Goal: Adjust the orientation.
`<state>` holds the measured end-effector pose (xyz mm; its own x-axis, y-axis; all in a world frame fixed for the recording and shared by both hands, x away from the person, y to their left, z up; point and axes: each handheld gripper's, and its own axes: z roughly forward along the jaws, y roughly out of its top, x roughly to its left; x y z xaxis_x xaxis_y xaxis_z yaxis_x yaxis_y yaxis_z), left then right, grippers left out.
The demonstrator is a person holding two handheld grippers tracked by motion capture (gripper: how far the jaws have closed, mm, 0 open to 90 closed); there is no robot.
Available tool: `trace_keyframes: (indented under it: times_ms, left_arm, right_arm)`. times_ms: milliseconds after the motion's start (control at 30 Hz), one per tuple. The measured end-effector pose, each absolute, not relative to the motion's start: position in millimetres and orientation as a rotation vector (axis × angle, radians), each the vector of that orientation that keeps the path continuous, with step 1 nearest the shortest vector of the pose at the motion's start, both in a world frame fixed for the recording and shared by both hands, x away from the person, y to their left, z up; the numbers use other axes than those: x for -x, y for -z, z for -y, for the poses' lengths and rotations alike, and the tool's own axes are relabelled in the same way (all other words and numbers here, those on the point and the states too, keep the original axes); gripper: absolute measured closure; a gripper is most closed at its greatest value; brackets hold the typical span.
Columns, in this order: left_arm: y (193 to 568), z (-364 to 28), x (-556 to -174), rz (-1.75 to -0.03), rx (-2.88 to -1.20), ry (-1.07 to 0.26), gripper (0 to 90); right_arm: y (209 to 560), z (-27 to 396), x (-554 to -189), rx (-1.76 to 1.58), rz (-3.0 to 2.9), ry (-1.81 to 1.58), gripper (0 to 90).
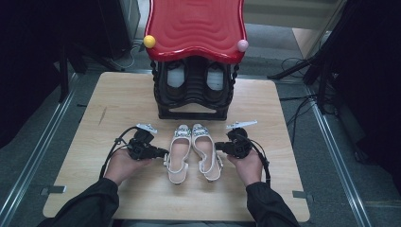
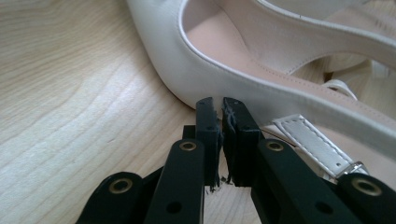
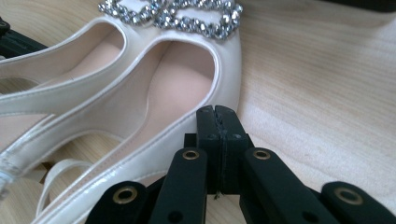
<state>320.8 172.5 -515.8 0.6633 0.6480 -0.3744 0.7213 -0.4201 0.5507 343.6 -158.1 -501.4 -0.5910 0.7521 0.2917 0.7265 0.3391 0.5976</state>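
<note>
Two white slingback shoes lie side by side in the middle of the wooden table (image 1: 113, 104), toes away from me. The left shoe (image 1: 178, 153) has my left gripper (image 1: 165, 152) at its outer side. In the left gripper view the jaws (image 2: 219, 103) are shut with nothing between them, tips against the shoe's white side (image 2: 187, 79) beside the buckled strap (image 2: 317, 147). My right gripper (image 1: 217, 146) meets the outer side of the right shoe (image 1: 206, 151). Its jaws (image 3: 215, 111) are shut and empty, tips at the shoe's rim (image 3: 177, 79) below the rhinestone buckle (image 3: 173, 13).
A black shoe rack (image 1: 194, 111) with a red wavy roof (image 1: 196, 26) stands at the back of the table, just beyond the toes. A pair of dark shoes (image 1: 176, 78) sits inside. Bare wood lies to either side and in front.
</note>
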Motion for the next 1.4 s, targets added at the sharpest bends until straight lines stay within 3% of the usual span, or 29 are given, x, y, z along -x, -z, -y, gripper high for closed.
trace_keyframes:
  times_ms: [600, 1233, 1400]
  left_arm:
    - [517.8, -153.9, -314.1, -1.002, -2.186, 0.208, 87.4]
    - [518.8, -149.4, -314.1, -1.025, -2.173, 0.203, 87.7]
    - [515.3, -152.6, -314.5, -1.028, -2.201, 0.185, 81.1]
  right_arm:
    - [507.9, 157.1, -342.1, -1.458, -2.532, -1.131, 90.0]
    - [507.4, 151.1, -338.4, -1.406, -2.496, -1.101, 90.0]
    - [505.1, 157.1, -341.1, -1.436, -2.492, -1.141, 86.9]
